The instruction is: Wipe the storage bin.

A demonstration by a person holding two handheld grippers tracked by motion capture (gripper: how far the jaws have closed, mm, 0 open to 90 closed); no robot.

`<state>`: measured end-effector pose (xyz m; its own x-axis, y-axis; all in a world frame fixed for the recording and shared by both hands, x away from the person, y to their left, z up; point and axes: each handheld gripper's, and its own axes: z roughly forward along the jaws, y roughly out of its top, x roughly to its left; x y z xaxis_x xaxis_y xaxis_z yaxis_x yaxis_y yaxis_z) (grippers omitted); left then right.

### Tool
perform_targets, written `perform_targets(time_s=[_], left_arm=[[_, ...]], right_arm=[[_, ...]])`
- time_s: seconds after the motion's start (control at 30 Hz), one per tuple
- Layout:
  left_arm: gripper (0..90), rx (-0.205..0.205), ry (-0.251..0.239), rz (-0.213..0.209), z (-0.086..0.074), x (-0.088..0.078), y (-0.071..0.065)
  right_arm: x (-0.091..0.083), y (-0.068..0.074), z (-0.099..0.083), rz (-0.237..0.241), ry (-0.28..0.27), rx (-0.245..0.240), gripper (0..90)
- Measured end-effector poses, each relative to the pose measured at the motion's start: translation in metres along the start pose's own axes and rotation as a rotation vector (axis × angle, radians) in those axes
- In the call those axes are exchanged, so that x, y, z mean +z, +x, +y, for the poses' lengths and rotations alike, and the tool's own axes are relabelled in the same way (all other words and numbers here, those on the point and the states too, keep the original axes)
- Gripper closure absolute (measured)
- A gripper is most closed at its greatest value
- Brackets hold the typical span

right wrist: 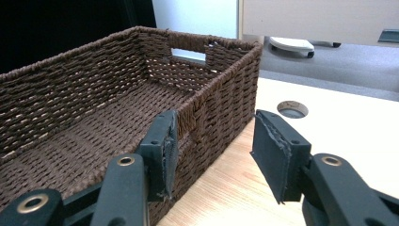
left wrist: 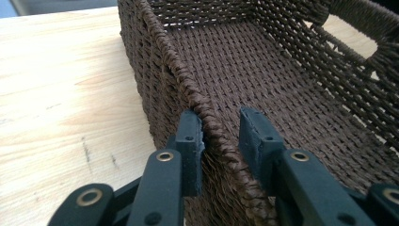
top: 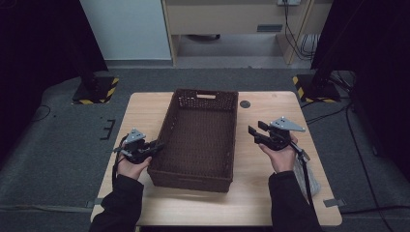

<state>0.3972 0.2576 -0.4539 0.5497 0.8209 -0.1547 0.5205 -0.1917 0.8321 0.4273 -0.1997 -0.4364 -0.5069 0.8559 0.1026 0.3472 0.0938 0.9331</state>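
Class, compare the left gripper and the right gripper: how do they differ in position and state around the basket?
The left gripper straddles the basket rim, one jaw outside and one inside; the right gripper stands open beside the basket's other long wall, apart from it. The left gripper's gap is narrower than the right gripper's. Both point toward the basket.

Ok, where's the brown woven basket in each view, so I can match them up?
High view: the basket sits mid-table, between the two hands.
Left gripper view: centre to right, its long rim running between the hand-held gripper's jaws.
Right gripper view: the left half, with its long wall beside the near jaw.
Shared landmark: the handle cut-out in the end wall.
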Motion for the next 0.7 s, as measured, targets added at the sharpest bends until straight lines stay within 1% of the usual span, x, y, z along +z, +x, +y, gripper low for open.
perform_targets(time_s=[0.13, 0.17, 0.23, 0.3, 0.33, 0.37, 0.4, 0.43, 0.53, 0.6, 0.63, 0.67, 0.7], left_arm=[[69.6, 0.023, 0.007, -0.027, 0.006, 0.007, 0.005], [69.7, 0.030, 0.007, -0.033, 0.007, 0.009, 0.007], [69.7, 0.034, 0.008, -0.047, 0.010, 0.013, 0.010], [69.3, 0.040, 0.009, -0.048, 0.012, 0.015, 0.011], [68.7, 0.048, 0.010, -0.039, 0.012, 0.015, 0.010], [66.5, 0.057, 0.005, -0.011, 0.012, 0.014, 0.008], [60.6, 0.058, -0.002, 0.024, 0.010, 0.012, 0.006], [53.4, 0.050, -0.012, 0.041, 0.009, 0.010, 0.004], [45.4, 0.034, -0.029, 0.063, 0.002, -0.001, -0.003], [45.7, 0.043, -0.039, 0.069, -0.002, -0.010, -0.007], [43.5, 0.030, -0.040, 0.070, -0.005, -0.015, -0.009], [42.5, 0.023, -0.041, 0.057, -0.008, -0.019, -0.012], [43.1, 0.030, -0.035, 0.052, -0.013, -0.024, -0.015]], right_arm=[[0.004, -0.001, 0.000, 0.001, 0.005, 0.001, 50.6], [0.007, -0.001, 0.000, 0.000, 0.004, 0.005, 50.4], [0.009, 0.000, 0.000, 0.001, 0.004, 0.007, 50.3], [0.014, 0.001, 0.000, 0.004, 0.004, 0.010, 49.9], [0.018, 0.002, -0.001, 0.008, 0.007, 0.008, 49.9], [0.020, 0.003, -0.002, 0.007, 0.008, 0.012, 49.8], [0.022, 0.003, -0.003, 0.009, 0.010, 0.008, 49.8], [0.025, 0.005, -0.003, 0.011, 0.013, 0.013, 49.7], [0.032, 0.008, -0.006, 0.016, 0.019, 0.010, 49.4], [0.037, 0.010, -0.007, 0.021, 0.021, 0.012, 48.8], [0.039, 0.011, -0.007, 0.021, 0.011, 0.014, 48.6], [0.041, 0.012, -0.007, 0.023, 0.010, 0.018, 48.1], [0.043, 0.013, -0.006, 0.026, 0.012, 0.018, 48.0]])
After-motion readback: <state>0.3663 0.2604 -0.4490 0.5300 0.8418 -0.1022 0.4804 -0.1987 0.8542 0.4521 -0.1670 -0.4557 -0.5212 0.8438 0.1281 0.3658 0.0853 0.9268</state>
